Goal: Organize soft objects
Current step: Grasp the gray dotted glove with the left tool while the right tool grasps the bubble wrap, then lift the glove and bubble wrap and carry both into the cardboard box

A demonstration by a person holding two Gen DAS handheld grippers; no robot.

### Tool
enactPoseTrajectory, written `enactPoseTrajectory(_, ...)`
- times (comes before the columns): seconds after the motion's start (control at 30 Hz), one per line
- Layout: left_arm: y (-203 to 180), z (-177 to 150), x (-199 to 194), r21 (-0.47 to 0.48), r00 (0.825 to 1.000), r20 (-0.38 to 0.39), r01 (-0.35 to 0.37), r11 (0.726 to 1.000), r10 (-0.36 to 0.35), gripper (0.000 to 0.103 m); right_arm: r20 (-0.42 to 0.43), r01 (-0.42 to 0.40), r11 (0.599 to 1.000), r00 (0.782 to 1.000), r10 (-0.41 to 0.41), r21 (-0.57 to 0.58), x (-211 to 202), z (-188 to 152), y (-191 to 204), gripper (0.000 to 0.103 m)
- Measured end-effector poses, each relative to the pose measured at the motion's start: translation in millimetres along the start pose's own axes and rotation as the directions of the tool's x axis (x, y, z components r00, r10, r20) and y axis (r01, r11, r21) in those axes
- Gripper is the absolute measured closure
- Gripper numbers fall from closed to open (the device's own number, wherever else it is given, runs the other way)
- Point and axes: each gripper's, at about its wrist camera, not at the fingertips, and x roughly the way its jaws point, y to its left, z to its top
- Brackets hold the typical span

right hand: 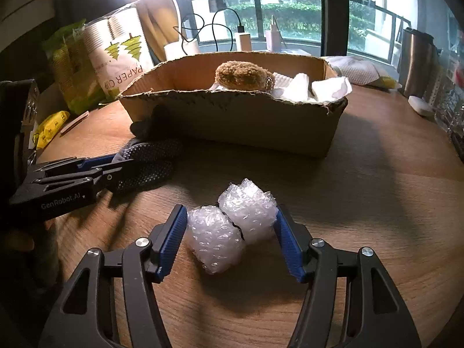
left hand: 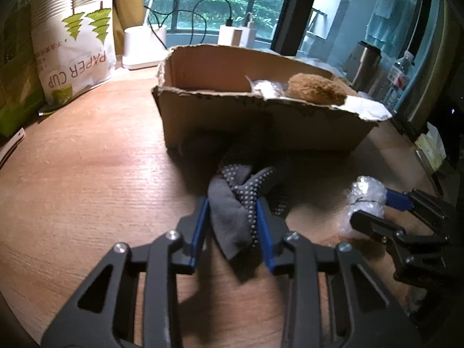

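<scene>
left gripper [left hand: 232, 217] is clamped on the dotted grey glove [left hand: 236, 200] lying by the cardboard box [right hand: 232, 121], presumably headed in there; right gripper [right hand: 230, 235] straddles the bubble wrap roll [right hand: 232, 223], pads maybe just touching

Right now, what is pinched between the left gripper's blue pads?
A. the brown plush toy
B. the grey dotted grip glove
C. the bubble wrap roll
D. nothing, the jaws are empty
B: in the left wrist view the left gripper has its pads pressed on the grey dotted grip glove on the wooden table, while the bubble wrap roll sits between the right gripper's fingers and the brown plush toy lies in the cardboard box.
</scene>
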Motion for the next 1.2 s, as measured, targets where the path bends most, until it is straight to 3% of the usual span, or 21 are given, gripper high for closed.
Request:
enactPoseTrajectory(0.47, -9.9, -8.0, -38.5, 0.026, 0.997, 0.059, 0.047, 0.999, -0.049, 0.074, 0.05, 0.002, 1.0, 0.999, -0.002, -0.015, -22.7, -0.6, 6.5, 0.041)
enactPoseTrajectory(1.2, -5.7, 7.4, -82.5, 0.023, 0.986, 0.155, 0.052, 0.998, -0.055, 0.074, 0.13, 0.01, 0.999, 0.992, -0.003, -0.051, -58.7, 13.1, 17.7, 0.041)
